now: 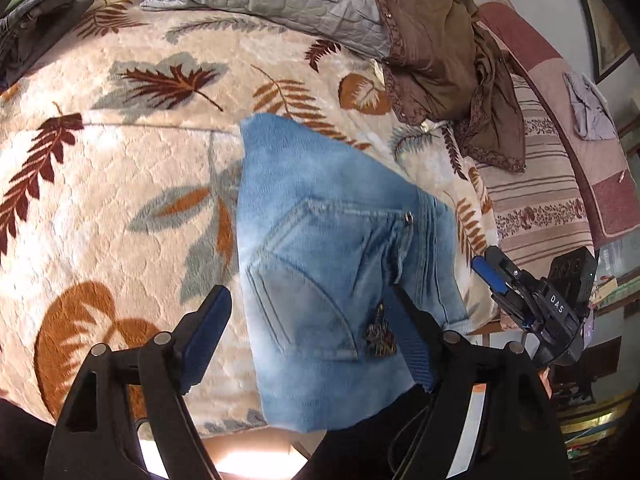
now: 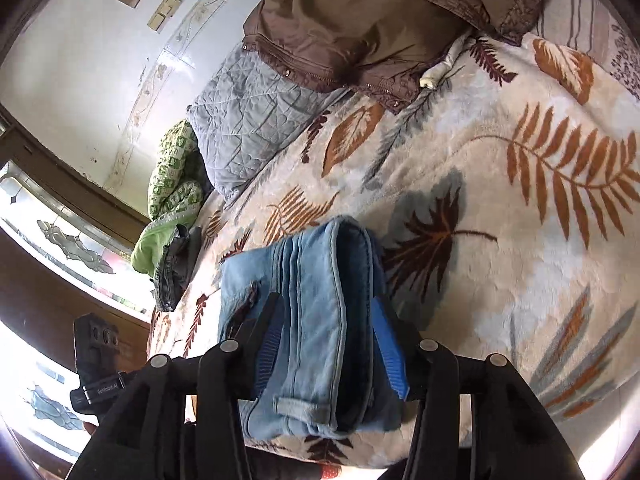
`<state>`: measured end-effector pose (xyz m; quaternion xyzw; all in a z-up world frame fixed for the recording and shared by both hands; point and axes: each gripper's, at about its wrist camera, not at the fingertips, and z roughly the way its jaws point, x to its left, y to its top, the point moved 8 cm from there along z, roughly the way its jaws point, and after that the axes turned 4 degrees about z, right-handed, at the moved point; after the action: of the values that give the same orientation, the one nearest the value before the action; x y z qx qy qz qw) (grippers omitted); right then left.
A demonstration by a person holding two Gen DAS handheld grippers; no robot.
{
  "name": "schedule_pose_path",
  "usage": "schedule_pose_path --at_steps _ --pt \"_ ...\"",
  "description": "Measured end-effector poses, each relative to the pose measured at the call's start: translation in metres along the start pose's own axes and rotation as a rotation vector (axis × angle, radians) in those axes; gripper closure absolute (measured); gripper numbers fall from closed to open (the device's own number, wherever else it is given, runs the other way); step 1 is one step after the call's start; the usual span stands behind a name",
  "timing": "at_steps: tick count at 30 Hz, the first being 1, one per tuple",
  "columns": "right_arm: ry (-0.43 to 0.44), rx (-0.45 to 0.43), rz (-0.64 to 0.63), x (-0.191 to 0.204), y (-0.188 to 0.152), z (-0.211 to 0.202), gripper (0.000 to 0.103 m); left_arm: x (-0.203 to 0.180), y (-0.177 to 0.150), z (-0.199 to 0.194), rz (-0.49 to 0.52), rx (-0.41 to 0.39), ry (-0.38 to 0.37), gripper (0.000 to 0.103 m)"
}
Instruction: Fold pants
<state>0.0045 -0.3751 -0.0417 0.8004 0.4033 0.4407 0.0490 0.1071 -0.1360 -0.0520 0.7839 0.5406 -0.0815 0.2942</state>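
Left wrist view shows the jeans (image 1: 332, 264) folded into a compact bundle on the bed (image 1: 120, 184), so press each layer flat and square the edges. Left hand-held gripper (image 1: 312, 344) hangs spread above them at 6 o'clock. Right hand-held gripper (image 2: 324, 344) straddles the hem end, seemingly pinching it.

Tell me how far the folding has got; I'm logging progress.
The jeans already lie as a compact, several-layer stack on the leaf-print blanket. The right tongs straddle the stack's edge; the left tongs hang open over it. Only release or a last tidy seems left.
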Motion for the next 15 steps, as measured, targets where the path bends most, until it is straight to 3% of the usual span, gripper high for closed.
schedule_pose_path --at_steps 4,7,9,10,11,12,15 --pt "-0.030 0.041 -0.022 0.007 0.025 0.039 0.055 0.007 0.038 0.022 -0.037 -0.012 0.065 0.025" --pt "-0.041 0.063 -0.037 0.008 0.034 0.065 0.054 0.015 0.045 0.050 -0.083 0.035 0.050 0.025" --pt "-0.075 0.087 -0.065 0.004 0.035 0.084 0.050 0.019 0.047 0.073 -0.081 0.075 0.089 0.025" --pt "-0.103 0.098 -0.091 0.001 0.035 0.092 0.058 0.021 0.045 0.081 -0.090 0.096 0.102 0.024" --pt "-0.109 0.109 -0.116 0.000 0.032 0.099 0.075 0.022 0.045 0.085 -0.114 0.109 0.096 0.024" --pt "-0.096 0.118 -0.130 0.003 0.032 0.101 0.085 0.020 0.047 0.084 -0.133 0.108 0.074 0.025" --pt "-0.086 0.043 -0.246 0.028 0.040 0.084 0.091 0.023 0.050 0.083 -0.155 0.102 0.044 0.024"
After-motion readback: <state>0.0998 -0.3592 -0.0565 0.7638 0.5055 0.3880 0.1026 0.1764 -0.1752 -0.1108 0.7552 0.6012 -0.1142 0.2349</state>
